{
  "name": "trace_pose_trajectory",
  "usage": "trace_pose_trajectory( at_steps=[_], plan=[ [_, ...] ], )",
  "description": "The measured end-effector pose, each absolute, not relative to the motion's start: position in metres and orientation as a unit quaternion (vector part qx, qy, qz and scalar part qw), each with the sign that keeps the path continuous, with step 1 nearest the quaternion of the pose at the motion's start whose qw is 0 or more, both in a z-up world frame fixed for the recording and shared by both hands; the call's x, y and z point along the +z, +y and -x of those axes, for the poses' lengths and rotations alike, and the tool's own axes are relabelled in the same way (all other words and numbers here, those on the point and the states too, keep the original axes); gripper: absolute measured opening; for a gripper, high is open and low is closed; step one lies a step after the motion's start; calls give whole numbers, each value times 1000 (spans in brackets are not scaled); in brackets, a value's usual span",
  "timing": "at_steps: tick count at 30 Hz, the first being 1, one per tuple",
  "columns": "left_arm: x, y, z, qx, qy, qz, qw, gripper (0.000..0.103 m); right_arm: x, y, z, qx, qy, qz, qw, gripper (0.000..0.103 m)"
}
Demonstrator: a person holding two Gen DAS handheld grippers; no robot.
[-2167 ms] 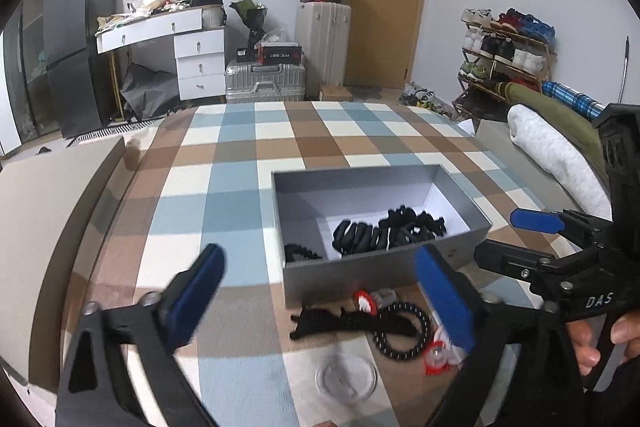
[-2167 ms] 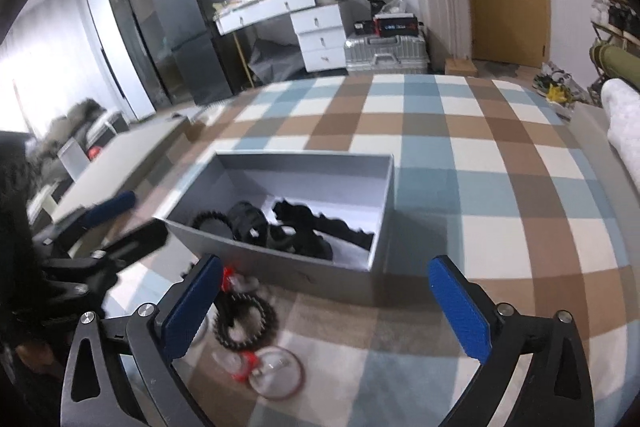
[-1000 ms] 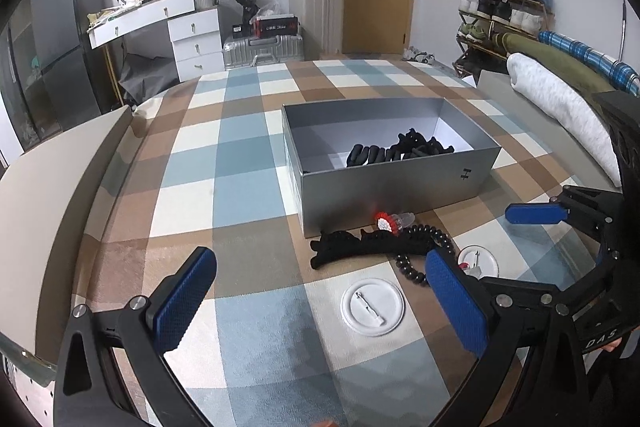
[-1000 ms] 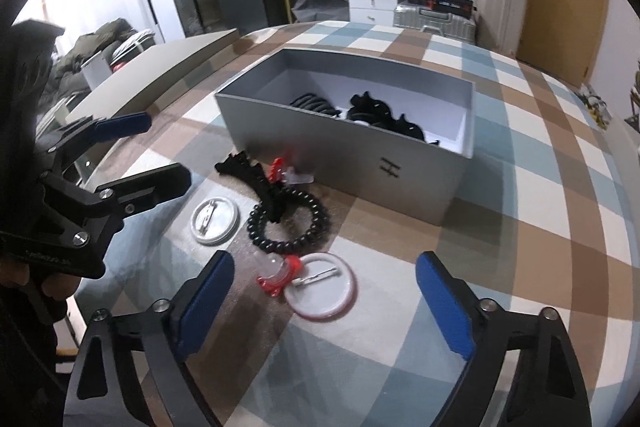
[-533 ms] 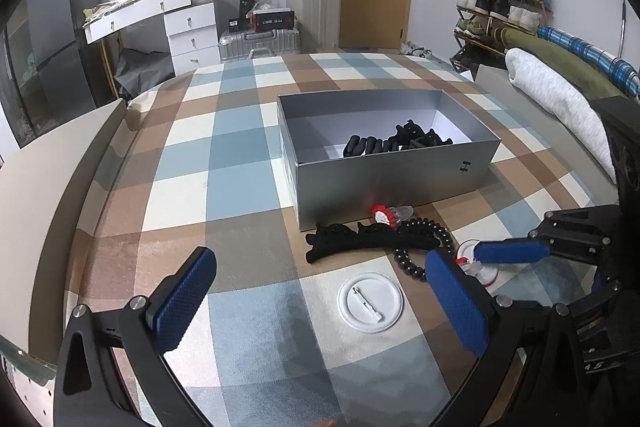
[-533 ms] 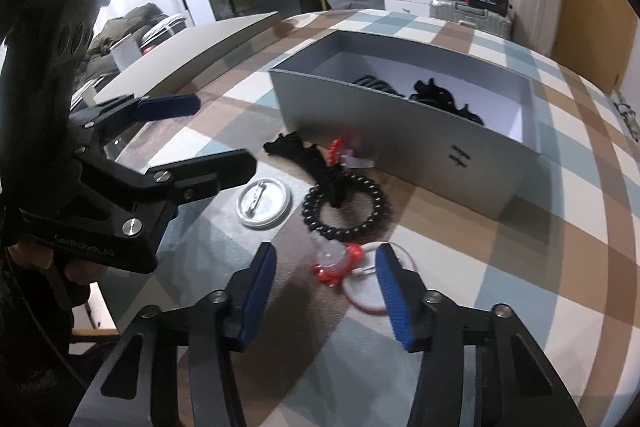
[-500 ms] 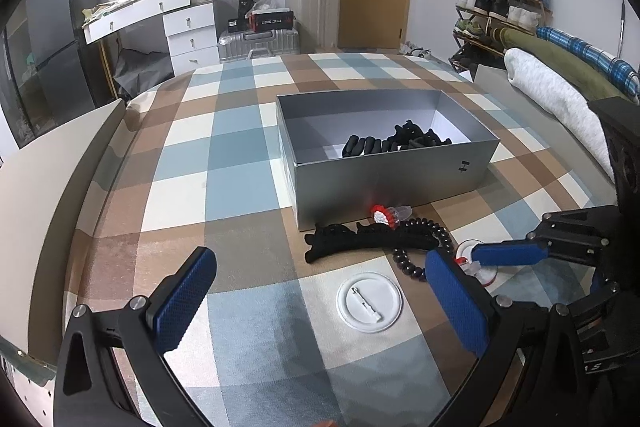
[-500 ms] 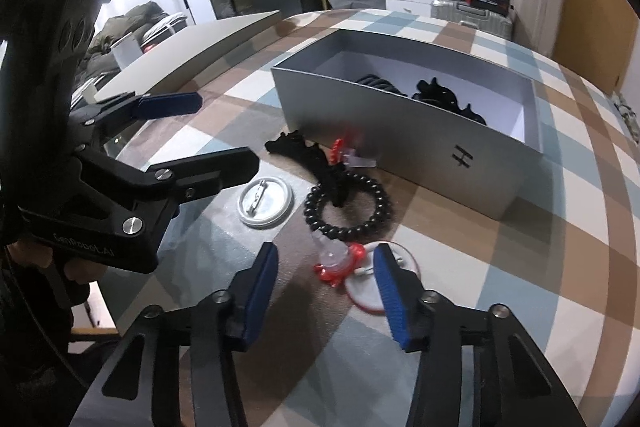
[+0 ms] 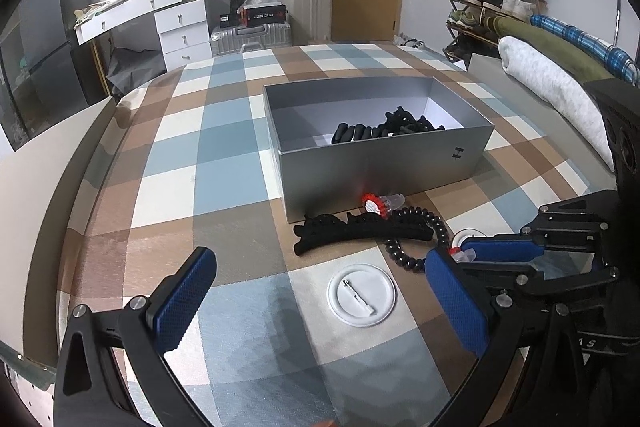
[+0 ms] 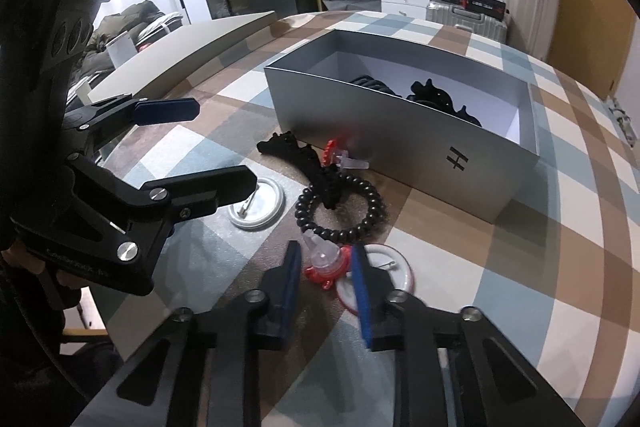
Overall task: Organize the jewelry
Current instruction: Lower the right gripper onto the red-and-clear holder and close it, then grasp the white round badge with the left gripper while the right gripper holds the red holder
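A small red and clear clip (image 10: 326,263) lies on the checked cloth, partly over a red-rimmed round badge (image 10: 386,267). My right gripper (image 10: 326,267) straddles it with its jaws closing, and both blue pads touch the clip's sides. In the left wrist view the right gripper (image 9: 468,257) points in from the right. A black bead bracelet (image 10: 340,207), a black hair claw (image 9: 340,231) and a second red clip (image 9: 380,203) lie in front of the grey box (image 9: 376,163). My left gripper (image 9: 318,259) stands wide open above a white badge (image 9: 362,295), holding nothing.
The open box holds several black hair pieces (image 9: 384,131). A grey board (image 10: 180,55) lies along the table's left side. Rolled bedding (image 9: 552,87) sits at the right edge. Furniture and suitcases stand behind the table.
The right gripper's jaws went from wide apart to narrow around the red and clear clip, and it edged closer to it. The left gripper stayed put and open.
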State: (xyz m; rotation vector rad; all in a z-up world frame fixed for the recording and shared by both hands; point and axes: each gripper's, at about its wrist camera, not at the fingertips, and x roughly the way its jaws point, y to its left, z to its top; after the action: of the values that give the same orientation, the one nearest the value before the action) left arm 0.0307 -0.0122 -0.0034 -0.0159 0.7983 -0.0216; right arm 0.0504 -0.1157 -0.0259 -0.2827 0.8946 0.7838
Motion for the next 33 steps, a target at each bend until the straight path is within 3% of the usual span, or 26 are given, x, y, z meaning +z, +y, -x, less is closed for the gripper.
trace_pose_trajectory(
  at_steps=[22, 27, 29, 33],
  plan=[
    [-14, -24, -32, -40, 423, -9, 905, 101, 0, -144, -62, 370, 387, 48, 843, 14],
    [-19, -31, -31, -61, 440, -27, 896, 81, 1, -144, -62, 370, 387, 49, 843, 14],
    [-22, -36, -30, -66, 447, -41, 891, 69, 1, -144, -62, 370, 386, 50, 843, 14],
    [-26, -40, -29, -73, 453, -48, 887, 57, 1, -143, -61, 371, 385, 52, 843, 14]
  ],
)
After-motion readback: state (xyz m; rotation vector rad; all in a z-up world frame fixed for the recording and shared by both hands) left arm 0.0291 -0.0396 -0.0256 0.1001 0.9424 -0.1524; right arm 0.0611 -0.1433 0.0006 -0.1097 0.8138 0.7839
